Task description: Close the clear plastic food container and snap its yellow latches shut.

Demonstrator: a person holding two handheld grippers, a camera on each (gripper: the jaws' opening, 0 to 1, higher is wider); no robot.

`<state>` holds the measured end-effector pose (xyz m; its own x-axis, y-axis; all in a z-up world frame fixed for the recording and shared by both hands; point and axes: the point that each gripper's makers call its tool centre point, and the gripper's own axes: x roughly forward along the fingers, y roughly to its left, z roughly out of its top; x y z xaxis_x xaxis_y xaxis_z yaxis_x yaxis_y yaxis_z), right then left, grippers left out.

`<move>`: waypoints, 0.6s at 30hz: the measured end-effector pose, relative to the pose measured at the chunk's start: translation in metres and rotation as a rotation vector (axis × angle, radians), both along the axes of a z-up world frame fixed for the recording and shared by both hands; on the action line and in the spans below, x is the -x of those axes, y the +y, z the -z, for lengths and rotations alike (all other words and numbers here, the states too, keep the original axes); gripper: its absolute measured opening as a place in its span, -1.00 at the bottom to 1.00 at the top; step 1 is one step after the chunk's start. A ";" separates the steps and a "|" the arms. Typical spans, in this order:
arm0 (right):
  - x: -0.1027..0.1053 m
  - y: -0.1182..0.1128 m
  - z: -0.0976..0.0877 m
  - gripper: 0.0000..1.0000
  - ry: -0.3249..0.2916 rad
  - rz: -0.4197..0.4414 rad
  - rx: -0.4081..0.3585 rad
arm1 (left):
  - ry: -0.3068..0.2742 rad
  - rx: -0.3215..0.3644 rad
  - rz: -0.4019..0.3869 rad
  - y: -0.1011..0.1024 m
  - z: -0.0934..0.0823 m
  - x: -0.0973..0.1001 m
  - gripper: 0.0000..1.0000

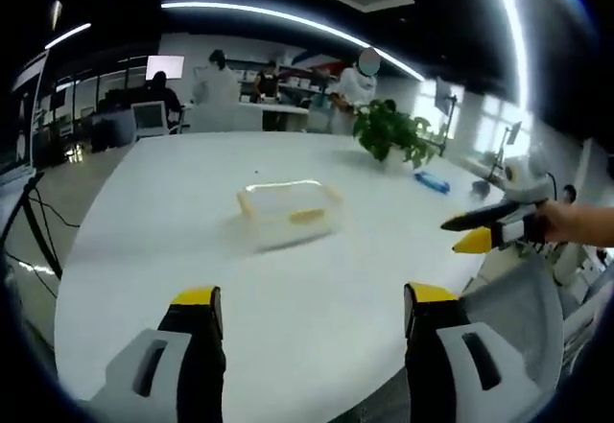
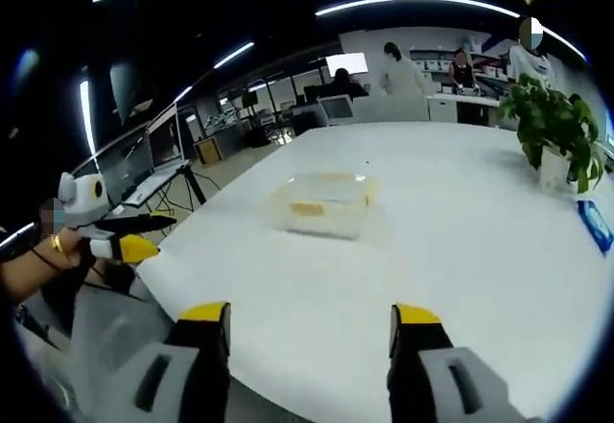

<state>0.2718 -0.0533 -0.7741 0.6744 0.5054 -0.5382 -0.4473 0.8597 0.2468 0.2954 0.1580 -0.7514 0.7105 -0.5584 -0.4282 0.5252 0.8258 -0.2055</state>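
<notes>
Gaping wide and empty, the left gripper (image 1: 314,310) and right gripper (image 2: 312,325) are held well short of the container (image 1: 288,212) on the table (image 1: 173,212).

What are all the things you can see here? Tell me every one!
food container: one, clear with yellow latches, middle of the table, apart from both grippers.
table: one, white, wide and rounded.
potted plant: one, green leaves in a white pot, far side of the table.
blue object: one, flat, on the table near the plant; too small to tell what it is.
people: several, standing or sitting at desks behind the table.
monitors: a few, on the desks behind the table.
ceiling lights: long white strips overhead.
left gripper: one, black with yellow tips, jaws spread wide, holding nothing.
right gripper: one, same colours, jaws spread wide, holding nothing.
</notes>
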 end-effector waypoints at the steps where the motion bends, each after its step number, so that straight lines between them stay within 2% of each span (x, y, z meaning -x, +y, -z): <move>1: 0.001 0.001 0.000 0.33 -0.014 -0.011 0.004 | 0.004 -0.002 -0.001 0.000 0.001 0.001 0.53; 4: 0.006 0.005 0.002 0.35 -0.017 -0.018 0.005 | 0.011 -0.004 0.007 0.001 0.005 0.005 0.55; 9: 0.010 0.006 0.004 0.37 -0.020 -0.004 -0.004 | 0.007 0.035 -0.039 0.016 0.007 0.004 0.58; 13: 0.014 0.005 0.004 0.42 -0.036 -0.014 0.027 | -0.032 0.059 -0.067 0.024 -0.001 0.004 0.64; 15: 0.016 0.004 0.004 0.51 -0.041 -0.008 0.028 | -0.039 0.056 -0.103 0.030 -0.001 0.003 0.64; 18: 0.017 0.004 0.007 0.57 -0.038 -0.009 0.026 | -0.015 0.054 -0.104 0.031 0.006 0.006 0.65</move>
<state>0.2545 -0.0491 -0.7811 0.6904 0.4974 -0.5252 -0.4634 0.8617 0.2069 0.2898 0.1895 -0.7578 0.7721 -0.5034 -0.3878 0.4406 0.8639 -0.2441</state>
